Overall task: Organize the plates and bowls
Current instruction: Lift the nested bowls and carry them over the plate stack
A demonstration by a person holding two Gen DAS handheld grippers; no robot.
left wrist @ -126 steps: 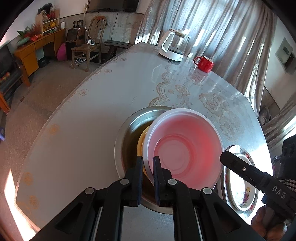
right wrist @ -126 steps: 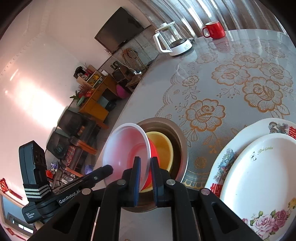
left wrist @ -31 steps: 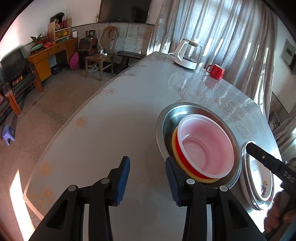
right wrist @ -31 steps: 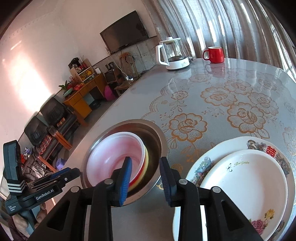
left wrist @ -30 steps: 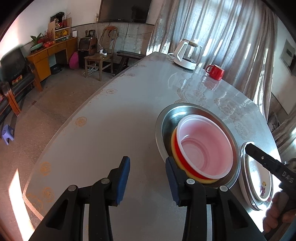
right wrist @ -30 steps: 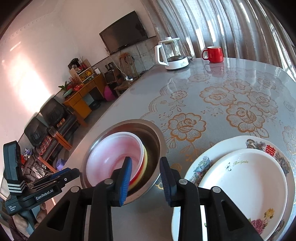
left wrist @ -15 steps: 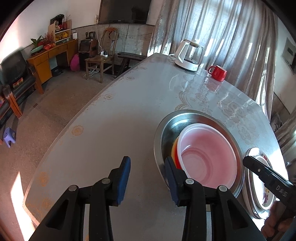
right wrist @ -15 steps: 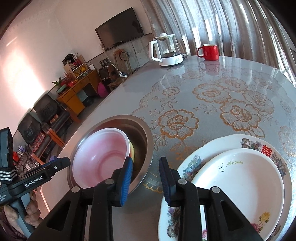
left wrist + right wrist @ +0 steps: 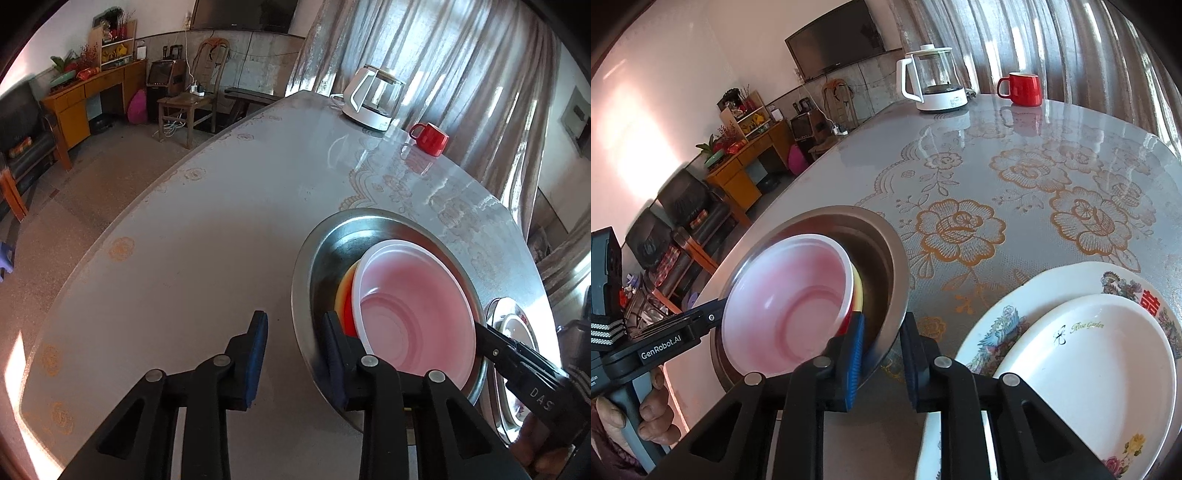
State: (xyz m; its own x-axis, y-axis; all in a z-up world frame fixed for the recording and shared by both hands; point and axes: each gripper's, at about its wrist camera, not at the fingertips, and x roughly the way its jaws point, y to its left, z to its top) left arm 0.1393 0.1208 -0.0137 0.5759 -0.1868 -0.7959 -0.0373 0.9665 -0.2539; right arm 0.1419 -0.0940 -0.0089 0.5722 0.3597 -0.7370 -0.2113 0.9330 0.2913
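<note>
Both tongs, left tongs (image 9: 295,339) and right tongs (image 9: 882,347), gape wide, straddling the steel basin's (image 9: 886,236) near rim (probably to shift it). Inside nests the pink bowl (image 9: 786,299); beside the basin, stacked plates (image 9: 1086,354); beyond it, a red mug (image 9: 1021,88) on the tabletop (image 9: 997,155).

Counted on table (image 9: 1015,155): one steel basin (image 9: 886,254); three nested bowls, namely white (image 9: 790,299), red (image 9: 349,314), yellow (image 9: 341,291); two stacked plates, white (image 9: 1100,369) over floral (image 9: 1004,321); one kettle (image 9: 932,79); one red mug (image 9: 1021,88).
</note>
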